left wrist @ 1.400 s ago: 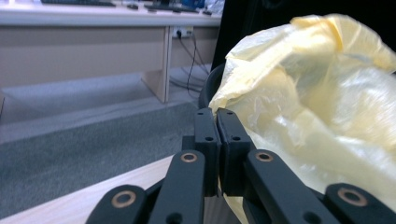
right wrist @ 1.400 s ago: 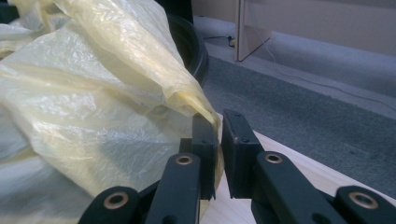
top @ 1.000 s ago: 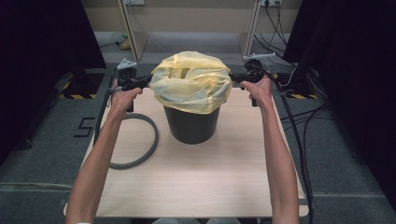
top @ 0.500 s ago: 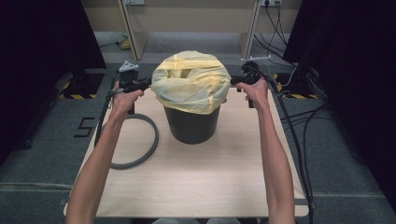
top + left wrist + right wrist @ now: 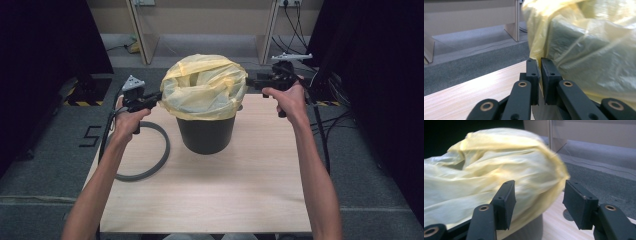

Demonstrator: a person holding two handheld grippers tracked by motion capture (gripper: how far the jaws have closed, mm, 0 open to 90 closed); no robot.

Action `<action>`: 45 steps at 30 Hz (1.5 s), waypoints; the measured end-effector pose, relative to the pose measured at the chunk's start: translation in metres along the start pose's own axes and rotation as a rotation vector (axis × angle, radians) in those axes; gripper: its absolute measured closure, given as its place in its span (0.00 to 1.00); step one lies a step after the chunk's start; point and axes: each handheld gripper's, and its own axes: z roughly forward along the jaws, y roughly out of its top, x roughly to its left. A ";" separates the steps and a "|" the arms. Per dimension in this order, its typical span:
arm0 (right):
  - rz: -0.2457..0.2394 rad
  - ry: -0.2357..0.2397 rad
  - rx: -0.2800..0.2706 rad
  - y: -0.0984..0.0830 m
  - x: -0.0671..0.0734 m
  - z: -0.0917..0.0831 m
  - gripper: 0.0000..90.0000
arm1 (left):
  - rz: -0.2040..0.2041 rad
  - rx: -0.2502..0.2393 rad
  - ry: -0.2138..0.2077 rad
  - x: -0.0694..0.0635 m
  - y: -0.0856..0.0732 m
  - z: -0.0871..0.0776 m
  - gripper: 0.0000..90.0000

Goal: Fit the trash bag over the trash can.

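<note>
A black bin point(image 5: 206, 135) stands mid-table, lined with a yellow bag point(image 5: 205, 85) that puffs over its rim. My left gripper point(image 5: 157, 97) is at the bag's left side. Its jaws point(image 5: 539, 62) have just been opening slightly, but the edge of the yellow bag point(image 5: 586, 50) is still pinched in the narrow gap. My right gripper point(image 5: 250, 82) hovers off the bag's right side. Its jaws point(image 5: 539, 195) have just been opening and stand wide apart, with the yellow bag point(image 5: 486, 177) ahead of them, not touched.
A grey ring point(image 5: 150, 165) lies on the wooden table point(image 5: 225, 200) to the left of the bin. Cables trail over the floor at the right. Shelf legs stand beyond the table's far edge.
The right gripper opened, let go of the bag's right edge and moved up and to the right. The left hand shifted a little while still holding the bag's left edge.
</note>
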 end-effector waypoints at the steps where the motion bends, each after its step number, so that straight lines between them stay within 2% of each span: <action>1: -0.007 0.003 0.003 0.000 0.004 0.001 0.47 | 0.009 -0.001 -0.002 -0.006 -0.002 -0.005 0.92; 4: -0.030 0.012 0.020 -0.001 0.016 0.005 0.47 | 0.037 0.006 -0.016 -0.016 -0.003 -0.014 0.86; 6: -0.023 0.016 0.032 -0.001 0.020 0.008 0.49 | 0.058 0.009 -0.035 -0.023 -0.002 -0.022 0.80; 8: -0.031 0.005 0.042 -0.001 0.020 0.012 0.53 | 0.068 -0.004 -0.028 -0.025 0.002 -0.031 0.72; 11: -0.033 -0.025 0.057 -0.001 0.016 0.022 0.61 | 0.097 0.006 -0.036 -0.023 0.012 -0.042 0.57; 13: 0.002 -0.021 0.045 0.000 0.011 0.026 0.66 | 0.105 0.022 -0.052 -0.020 0.019 -0.047 0.50; 17: 0.018 -0.027 0.036 0.005 0.003 0.036 0.71 | 0.091 -0.017 -0.039 -0.013 0.036 -0.056 0.43; 21: 0.014 -0.040 0.028 0.010 -0.002 0.046 0.68 | 0.080 -0.044 -0.025 -0.014 0.054 -0.049 0.41; 25: 0.049 -0.050 0.003 0.014 -0.002 0.047 0.55 | 0.095 -0.055 -0.027 -0.025 0.073 -0.032 0.39; 27: 0.055 -0.059 0.002 0.015 0.005 0.038 0.47 | 0.119 -0.047 -0.015 -0.030 0.082 -0.022 0.37; 30: 0.013 -0.065 0.008 0.015 0.019 0.024 0.42 | 0.164 -0.027 0.033 -0.036 0.091 -0.007 0.37; 33: -0.020 -0.057 0.021 0.012 0.031 0.016 0.41 | 0.174 0.000 0.051 -0.037 0.095 0.010 0.37; 35: -0.051 -0.049 0.045 0.009 0.039 0.015 0.40 | 0.175 0.003 0.041 -0.035 0.094 0.019 0.39; 37: -0.071 -0.043 0.061 0.006 0.046 0.017 0.41 | 0.191 0.001 0.027 -0.034 0.093 0.025 0.55; 38: -0.079 -0.044 0.062 0.004 0.047 0.018 0.42 | 0.194 0.000 0.025 -0.032 0.092 0.027 0.66; 39: -0.088 -0.050 0.059 0.002 0.049 0.019 0.43 | 0.189 0.004 0.023 -0.030 0.092 0.029 0.76; 41: -0.096 -0.065 0.051 0.001 0.049 0.019 0.47 | 0.171 0.020 0.044 -0.023 0.090 0.032 0.88; 42: -0.091 -0.067 0.047 0.001 0.047 0.019 0.49 | 0.161 0.026 0.054 -0.019 0.089 0.033 0.92; 45: -0.102 -0.084 0.049 0.001 0.044 0.018 0.55 | 0.128 0.030 0.089 -0.005 0.085 0.037 0.94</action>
